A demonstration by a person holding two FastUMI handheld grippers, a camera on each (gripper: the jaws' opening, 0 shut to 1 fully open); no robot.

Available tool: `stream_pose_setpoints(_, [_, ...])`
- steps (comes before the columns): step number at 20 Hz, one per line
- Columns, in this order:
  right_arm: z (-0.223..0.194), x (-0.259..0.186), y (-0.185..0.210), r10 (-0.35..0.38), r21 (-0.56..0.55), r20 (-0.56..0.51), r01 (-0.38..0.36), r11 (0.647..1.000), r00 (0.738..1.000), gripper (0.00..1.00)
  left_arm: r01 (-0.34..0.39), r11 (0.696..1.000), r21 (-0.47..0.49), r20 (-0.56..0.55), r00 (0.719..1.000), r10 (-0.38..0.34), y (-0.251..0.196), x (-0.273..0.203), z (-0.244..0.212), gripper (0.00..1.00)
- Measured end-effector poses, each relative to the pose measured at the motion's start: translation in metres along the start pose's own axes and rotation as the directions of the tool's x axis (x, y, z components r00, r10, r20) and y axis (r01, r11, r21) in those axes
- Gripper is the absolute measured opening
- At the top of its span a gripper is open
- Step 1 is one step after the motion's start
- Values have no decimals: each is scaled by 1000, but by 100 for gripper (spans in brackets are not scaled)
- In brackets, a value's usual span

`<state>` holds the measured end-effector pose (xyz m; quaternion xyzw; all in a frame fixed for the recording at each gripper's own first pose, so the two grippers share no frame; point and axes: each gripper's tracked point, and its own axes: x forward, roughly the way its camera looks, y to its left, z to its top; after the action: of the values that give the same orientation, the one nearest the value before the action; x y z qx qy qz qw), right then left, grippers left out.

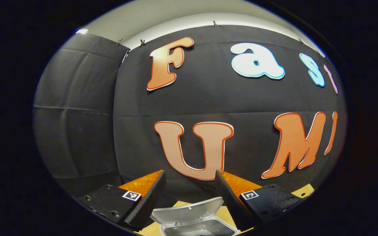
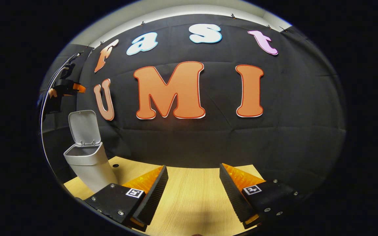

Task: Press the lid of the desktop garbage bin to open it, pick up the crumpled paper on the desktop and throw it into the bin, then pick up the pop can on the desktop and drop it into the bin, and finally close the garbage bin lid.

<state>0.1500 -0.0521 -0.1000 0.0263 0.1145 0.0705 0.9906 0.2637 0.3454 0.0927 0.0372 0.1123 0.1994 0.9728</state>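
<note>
The left gripper (image 1: pixel 190 193) hovers wide open and empty just above the small grey plastic bin (image 1: pixel 197 226), whose hinged lid (image 1: pixel 189 210) stands raised. The right gripper (image 2: pixel 194 190), also spread and empty, hangs over the pale wooden bench (image 2: pixel 192 196), the bin (image 2: pixel 89 164) well to its left.

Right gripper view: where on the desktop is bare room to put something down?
The wooden desktop lies bare ahead of the right tool, between its fingers and back to the black wall. The far left is taken by the garbage bin, its lid up.
</note>
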Motion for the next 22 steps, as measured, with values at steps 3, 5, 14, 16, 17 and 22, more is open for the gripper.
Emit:
stream_pose_setpoints(3, [-2, 1, -3, -5, 9, -3, 5, 1000, 1000, 94, -8, 1000, -6, -152, 988, 7, 4, 25, -33, 94])
stream_pose_setpoints(5, [-1, 0, -4, -3, 12, 1, 3, 1000, 1000, 94, -20, 1000, -6, -232, 972, 18, 9, 37, -51, 95])
stream_pose_setpoints(14, [-3, -3, -15, -12, 23, -5, 12, 1000, 1000, 94, -9, 999, -50, -523, 852, -18, 7, 48, -121, 95])
stream_pose_setpoints(16, [-4, -4, -18, -15, 28, -3, 15, 999, 1000, 94, -6, 997, -75, -593, 804, -40, 0, 34, -137, 95])
stream_pose_setpoints(17, [-4, -3, -20, -17, 29, -3, 18, 999, 1000, 94, -5, 995, -96, -624, 780, -56, -3, 21, -142, 95])
stream_pose_setpoints(22, [-4, -1, -19, 1, 36, -1, -1, 999, 1000, 94, 10, 987, -162, -742, 658, -128, -21, -22, -172, 96])
